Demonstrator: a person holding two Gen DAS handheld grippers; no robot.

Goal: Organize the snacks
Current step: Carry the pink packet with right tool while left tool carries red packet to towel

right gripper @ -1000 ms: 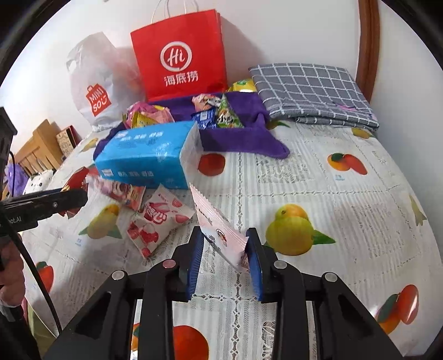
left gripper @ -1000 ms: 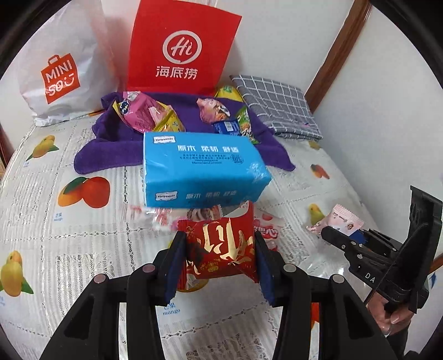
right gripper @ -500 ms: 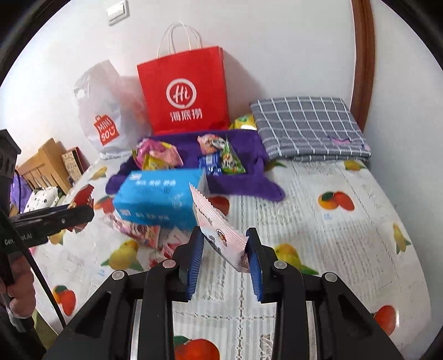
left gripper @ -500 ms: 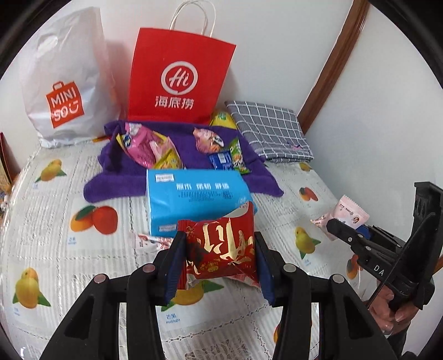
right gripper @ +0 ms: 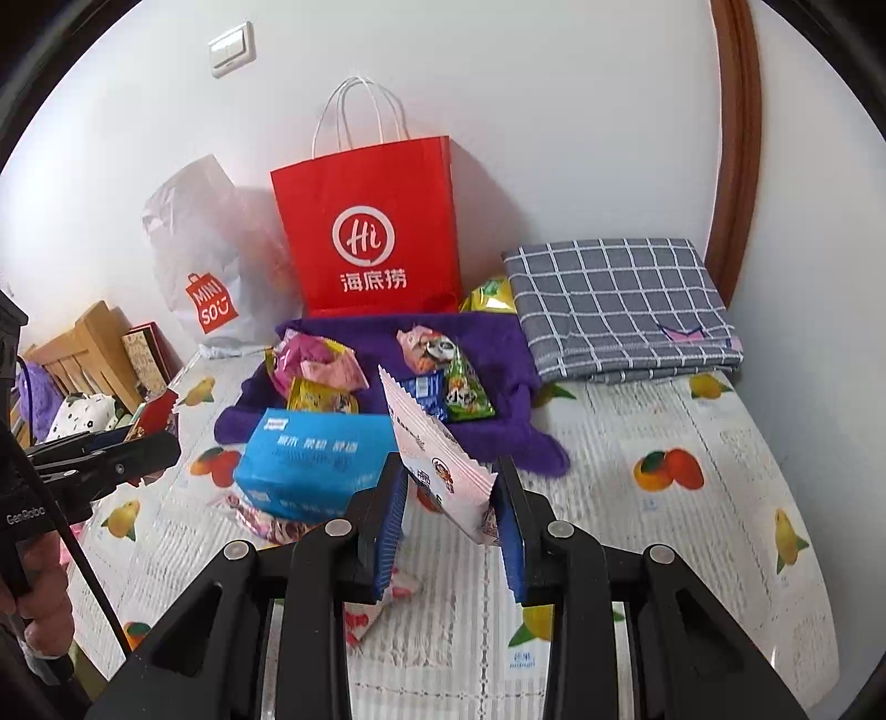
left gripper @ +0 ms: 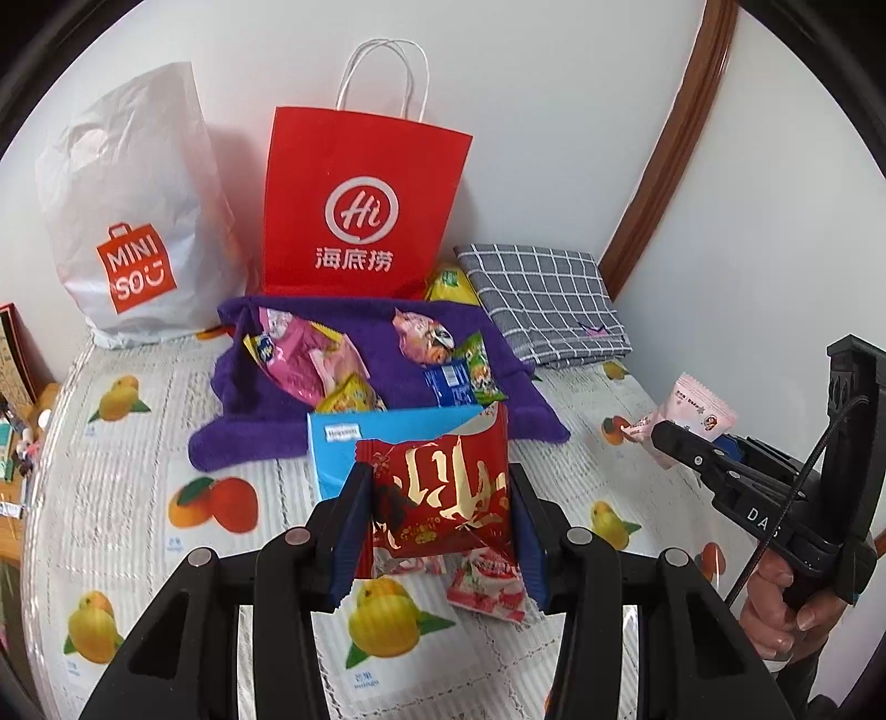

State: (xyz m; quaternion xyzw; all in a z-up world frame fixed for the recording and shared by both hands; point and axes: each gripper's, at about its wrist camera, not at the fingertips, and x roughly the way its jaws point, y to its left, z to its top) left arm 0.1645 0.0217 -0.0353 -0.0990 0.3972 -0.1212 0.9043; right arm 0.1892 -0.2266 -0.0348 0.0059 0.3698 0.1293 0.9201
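While left claw (left gripper: 437, 534) is gripping a red snack packet (left gripper: 443, 493), hiding the blue tissue pack (left gripper: 332, 454), right claw (right gripper: 448, 520) is pinching a pink sachet (right gripper: 437, 459).

You face a plain white wall (right gripper: 554, 111), evenly lit, with a white light switch (right gripper: 232, 50) high on its left. A curved brown wooden trim (right gripper: 736, 155) runs up the right side. The surface below you wears a white lace cover printed with fruit (right gripper: 664, 471). At far left stands light wooden furniture (right gripper: 88, 349).
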